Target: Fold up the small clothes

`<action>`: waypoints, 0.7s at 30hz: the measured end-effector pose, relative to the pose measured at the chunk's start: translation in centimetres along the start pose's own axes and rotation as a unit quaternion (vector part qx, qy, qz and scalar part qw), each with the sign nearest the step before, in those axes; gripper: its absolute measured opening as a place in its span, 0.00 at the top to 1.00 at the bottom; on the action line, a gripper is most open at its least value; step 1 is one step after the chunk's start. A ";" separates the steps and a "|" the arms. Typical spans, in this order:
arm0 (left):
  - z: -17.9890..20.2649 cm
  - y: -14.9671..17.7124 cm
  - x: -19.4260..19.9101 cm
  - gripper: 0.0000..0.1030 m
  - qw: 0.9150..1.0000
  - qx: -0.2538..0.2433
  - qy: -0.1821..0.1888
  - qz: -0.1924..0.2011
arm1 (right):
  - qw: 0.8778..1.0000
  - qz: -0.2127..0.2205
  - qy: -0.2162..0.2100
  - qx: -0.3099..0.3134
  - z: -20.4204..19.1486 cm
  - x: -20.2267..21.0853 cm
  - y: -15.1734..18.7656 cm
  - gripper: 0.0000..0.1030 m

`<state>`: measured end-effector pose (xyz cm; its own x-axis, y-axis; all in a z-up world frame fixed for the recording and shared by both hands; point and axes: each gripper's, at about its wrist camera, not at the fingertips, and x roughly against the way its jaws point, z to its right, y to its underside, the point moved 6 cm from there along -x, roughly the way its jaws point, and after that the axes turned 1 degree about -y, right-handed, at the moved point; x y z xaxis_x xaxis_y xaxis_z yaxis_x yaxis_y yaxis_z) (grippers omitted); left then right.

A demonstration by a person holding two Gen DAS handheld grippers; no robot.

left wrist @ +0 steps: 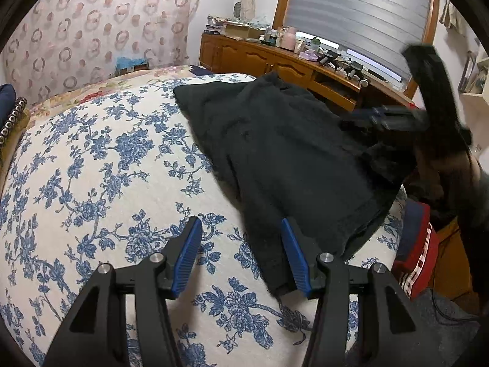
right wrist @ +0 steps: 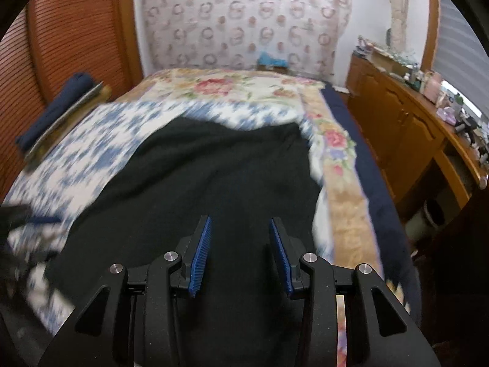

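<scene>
A black garment (left wrist: 284, 159) lies spread on the bed's blue-flowered bedspread (left wrist: 101, 165). My left gripper (left wrist: 241, 244) hovers open over the bedspread. The garment's near hem runs under its right finger (left wrist: 295, 257), and nothing sits between the pads. My right gripper (left wrist: 394, 117) shows blurred at the garment's far right edge, held by a hand. In the right wrist view the right gripper (right wrist: 240, 238) hangs open just above the black garment (right wrist: 214, 168), with only cloth below the gap. The left gripper (right wrist: 30, 220) is a blur at the left edge.
A wooden dresser (left wrist: 275, 58) crowded with small items runs under the window blind (left wrist: 360, 9), right of the bed. A red patterned bag (left wrist: 418, 250) sits beside the bed's near right corner. A navy pillow (right wrist: 58, 104) lies at the bed's left. A ring-patterned cloth (right wrist: 244, 15) hangs behind.
</scene>
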<state>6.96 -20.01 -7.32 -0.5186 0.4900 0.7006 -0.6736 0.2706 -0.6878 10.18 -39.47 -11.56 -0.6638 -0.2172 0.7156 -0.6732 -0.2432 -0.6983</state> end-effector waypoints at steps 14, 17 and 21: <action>0.9 -0.2 0.2 0.49 1.000 -0.012 0.005 0.003 | 0.995 -0.071 0.070 0.016 -0.3 2.1 6.0 0.62; 1.0 -0.2 0.3 0.49 1.000 -0.014 0.007 0.004 | 0.993 -0.068 0.099 0.017 0.9 3.3 6.5 0.62; 1.1 -0.3 0.5 0.49 1.000 -0.016 0.006 0.004 | 0.991 -0.066 0.112 0.014 1.9 4.3 6.6 0.62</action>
<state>6.27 -20.76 -6.53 -0.5173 0.5013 0.6936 -0.6523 0.2936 -0.6988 3.54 -43.75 -13.06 -0.6283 0.0324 0.7773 -0.7516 -0.2833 -0.5957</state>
